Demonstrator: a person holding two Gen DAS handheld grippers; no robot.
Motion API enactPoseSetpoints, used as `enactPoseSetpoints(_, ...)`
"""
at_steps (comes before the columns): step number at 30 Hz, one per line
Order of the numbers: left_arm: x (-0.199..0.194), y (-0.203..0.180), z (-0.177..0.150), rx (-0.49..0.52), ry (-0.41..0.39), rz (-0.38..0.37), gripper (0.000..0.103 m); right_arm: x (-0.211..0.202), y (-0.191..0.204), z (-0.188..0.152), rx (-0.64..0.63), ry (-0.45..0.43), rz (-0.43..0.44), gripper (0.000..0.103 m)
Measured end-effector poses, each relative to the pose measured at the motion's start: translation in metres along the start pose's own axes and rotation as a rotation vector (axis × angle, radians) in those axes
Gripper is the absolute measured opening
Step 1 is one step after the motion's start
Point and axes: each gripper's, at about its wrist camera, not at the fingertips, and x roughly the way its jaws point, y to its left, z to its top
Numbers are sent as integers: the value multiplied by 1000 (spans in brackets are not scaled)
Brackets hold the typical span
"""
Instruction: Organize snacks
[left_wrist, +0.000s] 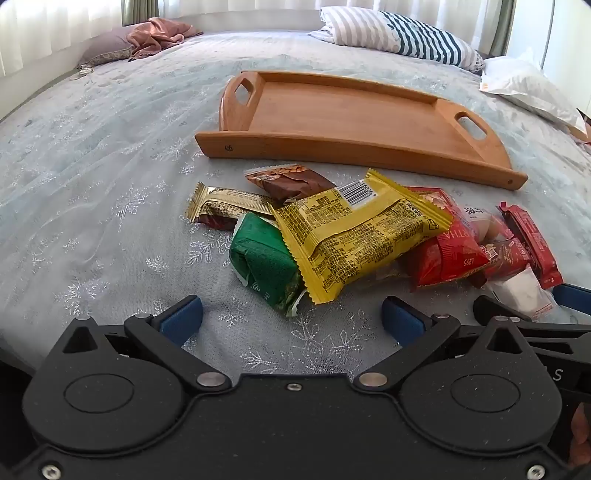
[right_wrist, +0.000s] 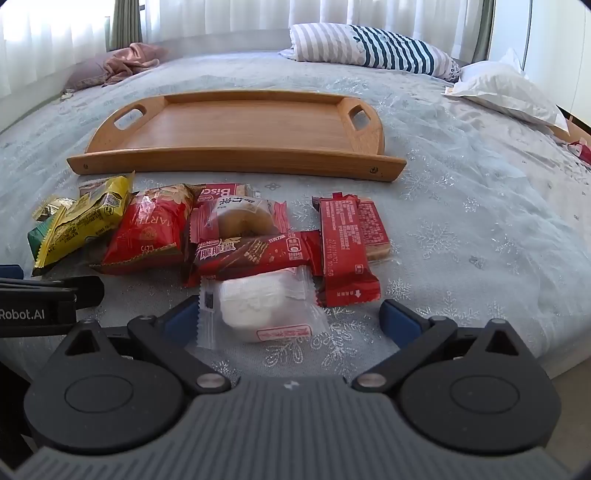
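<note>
A pile of snack packets lies on the bed in front of an empty wooden tray (left_wrist: 354, 147) (right_wrist: 236, 155). In the left wrist view a yellow packet (left_wrist: 362, 236) leans over a green one (left_wrist: 266, 266), with gold (left_wrist: 225, 206) and brown (left_wrist: 291, 182) packets behind. My left gripper (left_wrist: 291, 319) stands open just short of the green packet, nothing between its fingers. In the right wrist view a clear-wrapped white cake (right_wrist: 255, 310) lies between the blue pads of my open right gripper (right_wrist: 290, 321), untouched. Red packets (right_wrist: 343, 247) (right_wrist: 147, 232) lie beyond it.
A striped pillow (right_wrist: 373, 48) and a white pillow (right_wrist: 506, 92) lie at the far side of the bed, a pink cloth (right_wrist: 129, 61) at the far left. The snowflake-print bedspread (right_wrist: 480, 229) stretches bare to the right of the snacks. The left gripper's body (right_wrist: 40, 302) shows at the right view's left edge.
</note>
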Motion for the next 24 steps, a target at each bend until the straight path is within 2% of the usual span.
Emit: enactPoseSetpoints(24, 0, 0, 0, 4, -3, 5, 103, 0, 0, 0, 0, -2, -1, 103)
